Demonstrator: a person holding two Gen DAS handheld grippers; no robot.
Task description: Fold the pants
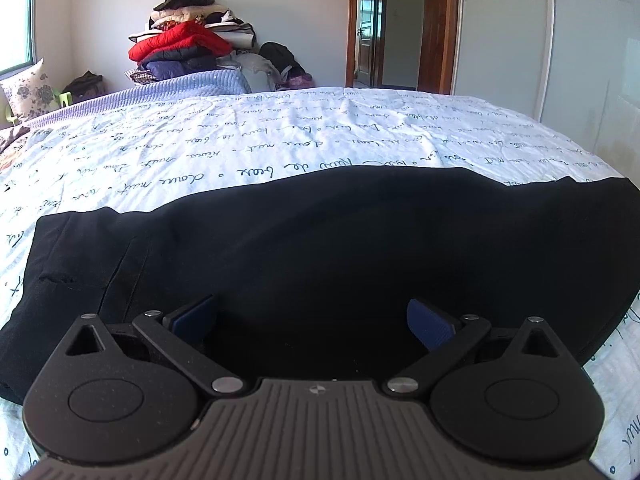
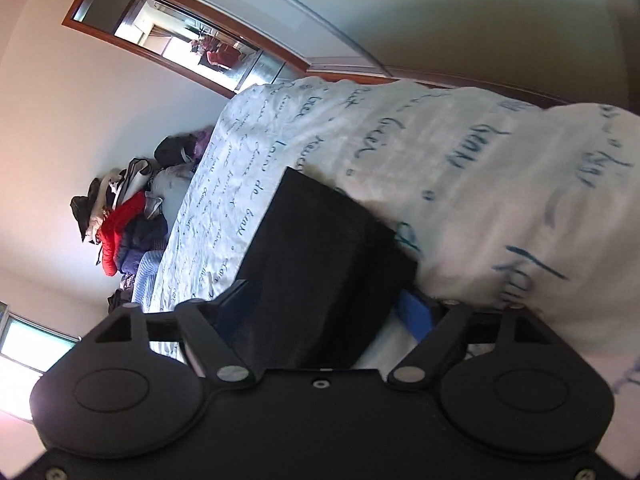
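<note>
Black pants (image 1: 320, 248) lie flat across the white bedsheet with blue script (image 1: 280, 132), waist end with a pocket slit at the left. My left gripper (image 1: 312, 320) is open just above the near edge of the pants, blue pads apart, holding nothing. In the right wrist view, which is rolled sideways, the black pants (image 2: 316, 248) pass between the fingers of my right gripper (image 2: 320, 308). Its jaws stand wide around the cloth, one blue pad (image 2: 416, 312) showing beside the cloth edge. I cannot tell if it pinches the cloth.
A pile of clothes with a red jacket (image 1: 180, 40) stands beyond the far side of the bed. A flowered pillow (image 1: 30, 88) lies at the far left. An open doorway (image 1: 372, 24) and a wardrobe door (image 1: 508, 40) are behind the bed.
</note>
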